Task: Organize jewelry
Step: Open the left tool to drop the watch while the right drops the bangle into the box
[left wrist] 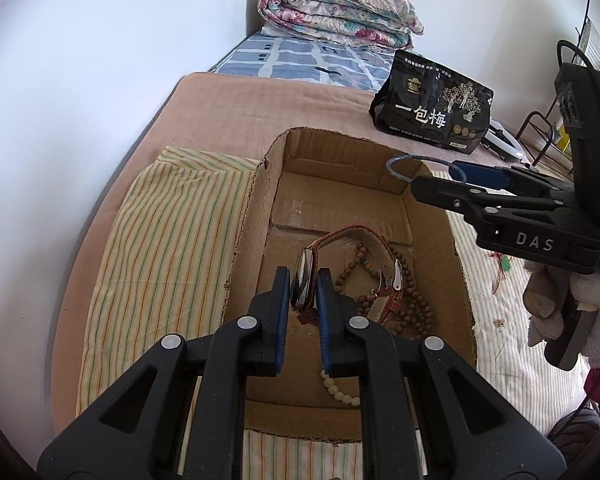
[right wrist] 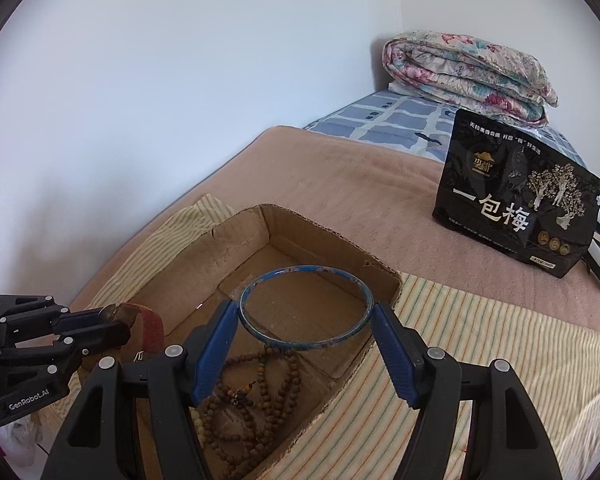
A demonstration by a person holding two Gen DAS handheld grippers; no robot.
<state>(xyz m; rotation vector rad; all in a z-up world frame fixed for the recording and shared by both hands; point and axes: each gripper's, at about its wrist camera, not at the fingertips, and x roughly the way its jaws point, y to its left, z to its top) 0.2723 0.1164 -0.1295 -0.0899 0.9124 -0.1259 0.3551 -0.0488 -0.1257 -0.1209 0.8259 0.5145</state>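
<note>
**Watch and Bangle Held Over Cardboard Box**

The left gripper (left wrist: 304,286) stands nearly closed, its blue pads clamped on the case of a wristwatch (left wrist: 303,284) with a reddish woven strap that loops out ahead of the fingers. It holds the watch inside an open cardboard box (left wrist: 260,184), low over the floor of the box. Beneath and just beyond the watch lies a tangle of brown wooden prayer beads (left wrist: 410,300), and a short string of pale beads (left wrist: 338,388) rests on the box floor near the front wall. The right gripper (right wrist: 306,312) is spread wide, its two pads pressing the opposite sides of a thin blue bangle (right wrist: 306,308), which it holds roughly level above the box, over the brown beads. In the left wrist view the same bangle pokes out past the right gripper's fingers above the far right corner of the box. The box sits on a striped yellow cloth (left wrist: 160,248) spread over a pinkish-brown blanket (left wrist: 240,108) on a bed. Farther back, a black snack bag (right wrist: 520,200) with white Chinese lettering stands on the blanket, and a folded floral quilt (right wrist: 468,72) rests on a blue checked sheet (right wrist: 392,120) against the white wall.
</note>
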